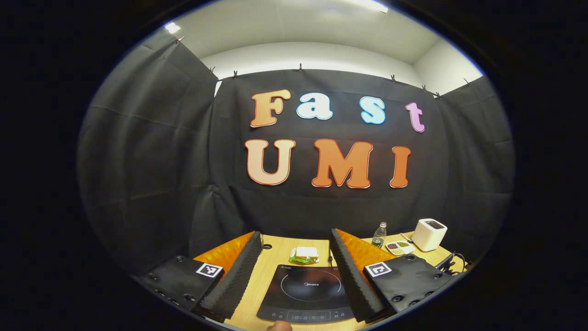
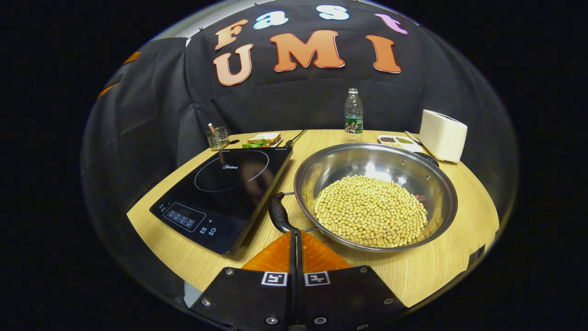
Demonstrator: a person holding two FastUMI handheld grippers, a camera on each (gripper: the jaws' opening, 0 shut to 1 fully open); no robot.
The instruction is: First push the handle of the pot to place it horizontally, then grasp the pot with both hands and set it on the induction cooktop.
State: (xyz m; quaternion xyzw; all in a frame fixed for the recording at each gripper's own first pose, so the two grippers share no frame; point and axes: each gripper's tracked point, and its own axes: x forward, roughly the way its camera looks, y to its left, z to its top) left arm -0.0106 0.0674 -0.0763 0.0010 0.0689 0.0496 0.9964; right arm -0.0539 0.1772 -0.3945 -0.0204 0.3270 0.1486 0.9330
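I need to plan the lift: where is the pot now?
In the right gripper view the pot sits on the table, just right of the induction cooktop, in front of the toaster, its near handle before the shut right gripper.

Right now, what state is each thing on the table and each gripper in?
pot: on the table beside the cooktop, full of beans
induction cooktop: bare
bottle: upright, capped
left gripper: fingers spread, empty
right gripper: fingers closed, tips at the pot handle
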